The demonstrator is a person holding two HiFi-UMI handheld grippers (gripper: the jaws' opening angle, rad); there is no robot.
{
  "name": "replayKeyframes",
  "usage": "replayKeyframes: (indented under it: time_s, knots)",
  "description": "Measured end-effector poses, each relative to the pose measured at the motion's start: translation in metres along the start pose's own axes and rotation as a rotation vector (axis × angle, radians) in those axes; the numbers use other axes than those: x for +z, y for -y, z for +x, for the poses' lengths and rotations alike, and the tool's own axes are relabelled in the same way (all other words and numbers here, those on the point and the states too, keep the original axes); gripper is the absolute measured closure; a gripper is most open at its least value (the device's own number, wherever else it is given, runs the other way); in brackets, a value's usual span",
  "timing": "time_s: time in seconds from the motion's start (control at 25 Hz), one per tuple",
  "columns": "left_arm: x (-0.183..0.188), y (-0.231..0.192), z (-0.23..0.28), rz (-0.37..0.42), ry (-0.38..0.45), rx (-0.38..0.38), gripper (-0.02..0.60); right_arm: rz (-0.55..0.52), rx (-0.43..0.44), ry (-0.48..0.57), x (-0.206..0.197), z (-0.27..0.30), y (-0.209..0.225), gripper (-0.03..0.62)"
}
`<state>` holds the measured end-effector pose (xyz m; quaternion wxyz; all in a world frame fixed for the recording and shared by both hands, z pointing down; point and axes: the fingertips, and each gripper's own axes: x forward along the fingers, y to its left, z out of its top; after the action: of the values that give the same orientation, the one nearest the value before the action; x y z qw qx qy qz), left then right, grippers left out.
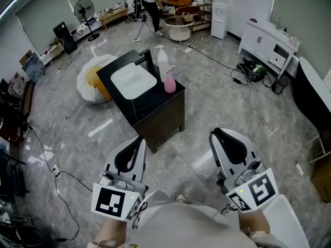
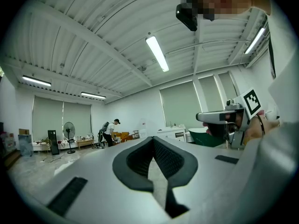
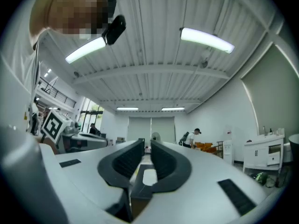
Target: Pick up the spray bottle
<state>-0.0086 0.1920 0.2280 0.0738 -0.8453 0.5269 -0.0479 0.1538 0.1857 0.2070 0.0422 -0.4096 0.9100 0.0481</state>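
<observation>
Big open room with a glossy grey marble-look tile floor (image 1: 222, 107) that bounces the lights back. The ceiling is white ribbed panels (image 2: 93, 27) with long fluorescent tube lights (image 2: 157, 53). Pale walls, and tall windows covered by grey-green blinds (image 2: 180, 108). Mid-floor there's a black square cabinet (image 1: 160, 115) with a white sink basin (image 1: 133, 81) set in its tabletop. A black pedestal fan (image 1: 84, 9) stands by the far wall. A low white sideboard (image 1: 266, 41) is off right, with black cables (image 1: 248, 71) tangled on the floor nearby.

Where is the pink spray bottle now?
Head view, upper centre: pink spray bottle on the black cabinet, right of the white basin, beside a tall white bottle.
</observation>
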Motion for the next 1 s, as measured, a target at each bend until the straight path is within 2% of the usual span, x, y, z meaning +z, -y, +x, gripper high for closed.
replayKeyframes:
  time_s: [0.04, 0.08, 0.12, 0.56, 1.0]
  knots:
    - [-0.001, -0.001, 0.0, -0.003, -0.001, 0.003, 0.563, 0.006, -0.005, 0.017, 0.003, 0.0, 0.001, 0.454]
    - [-0.001, -0.002, 0.001, -0.006, -0.004, 0.006, 0.563, 0.003, -0.009, 0.019, 0.005, 0.001, 0.003, 0.311]
    - [-0.002, -0.003, 0.001, -0.01, -0.006, 0.007, 0.563, -0.007, -0.016, 0.013, 0.005, 0.003, 0.004, 0.295]
    - [-0.018, -0.028, 0.023, -0.011, -0.015, 0.002, 0.563, 0.008, -0.059, -0.045, -0.029, 0.027, 0.024, 0.295]
    - [-0.064, -0.099, 0.091, -0.046, -0.061, -0.009, 0.563, 0.014, -0.063, -0.177, -0.092, 0.134, 0.057, 0.295]
